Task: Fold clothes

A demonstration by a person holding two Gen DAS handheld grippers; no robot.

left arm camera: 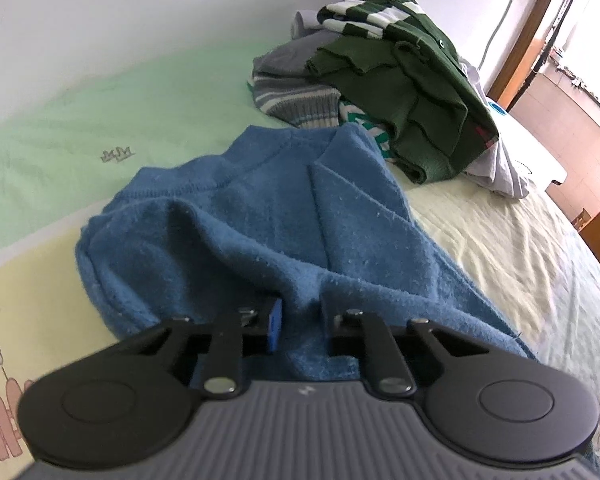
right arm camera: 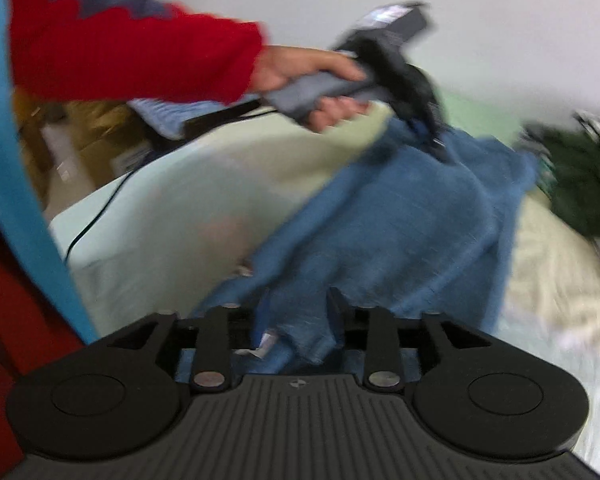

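Left wrist view: the left gripper (left arm camera: 298, 320) sits low over a blue sweater (left arm camera: 260, 216) that lies rumpled on the bed (left arm camera: 500, 232), and its jaws stand narrowly apart with a ridge of the blue knit bunched up between them; the cloth fills the gap, so the jaws are pinching that fold. The sweater spreads away from the gripper toward the wall, its ribbed neckline at the far end and one flap folded over along its right side. Beyond it, at the head of the bed, a heap of unfolded clothes (left arm camera: 380, 64) is piled up, with a dark green garment with white stripes on top and a grey striped knit under it, just touching the sweater's far edge. The sheet is pale green on the far left and pale yellow nearer. In the right wrist view, which is blurred, the right gripper (right arm camera: 298, 312) hangs at the sweater's near edge with its jaws spread; blue cloth and a small white tag lie in the gap, but the pads do not look pressed onto it. Farther on, a hand (right arm camera: 304, 80) in a red sleeve (right arm camera: 132, 52) holds the other gripper by its grey handle, its tips dug into the sweater's far part. The green heap shows at the right edge.
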